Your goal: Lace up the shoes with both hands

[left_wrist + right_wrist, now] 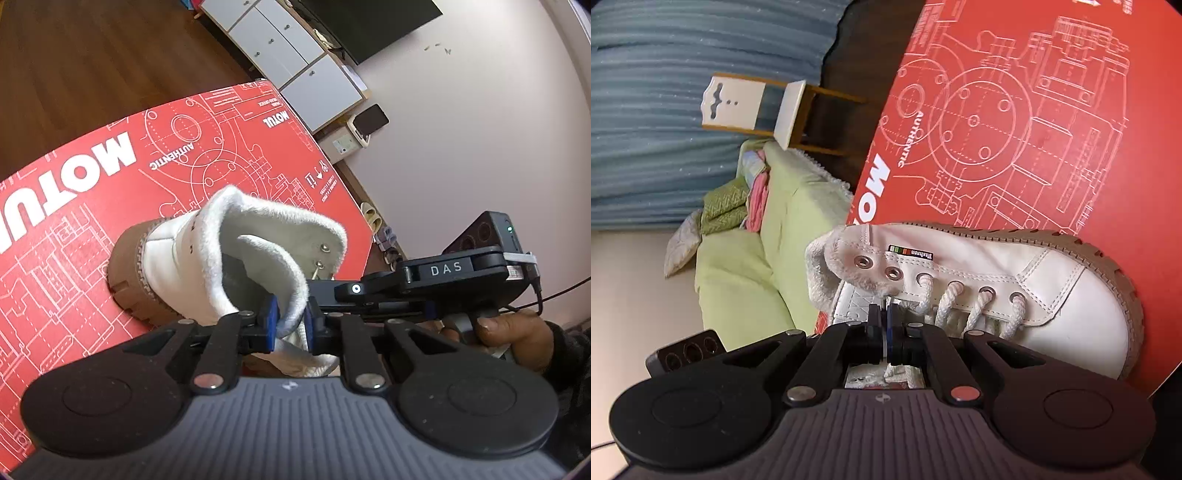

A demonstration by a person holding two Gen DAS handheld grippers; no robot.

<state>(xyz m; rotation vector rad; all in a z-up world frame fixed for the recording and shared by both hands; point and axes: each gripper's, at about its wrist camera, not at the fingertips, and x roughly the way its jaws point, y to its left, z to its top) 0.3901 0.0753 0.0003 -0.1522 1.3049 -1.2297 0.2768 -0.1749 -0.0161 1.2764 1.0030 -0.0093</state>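
We hold a white high-top shoe (997, 280) steady on a red printed board (110, 166) while lacing it. Our left gripper (289, 326) pinches the fleecy tongue (291, 295) just ahead of its blue pads, the shoe's open collar directly in front and the brown sole beyond it. Our right gripper (885, 328), seen from the other side, has its jaws pressed together close under the eyelet row; a pale strip runs between the pads, probably the white lace (945, 302), though we cannot tell for certain. Four lower eyelets already carry lace; the two metal eyelets (877, 267) just above and left of the fingertips stand empty. To do this step well, we judge the tongue should stay pulled clear so the lace end can be steered cleanly into the next open eyelet, without twisting the cord. The fleece lining crowds those holes and may snag the tip. Beyond the right tool sit a green sofa (757, 251) and a small chair (757, 110); beyond the left, white cabinets (280, 48).
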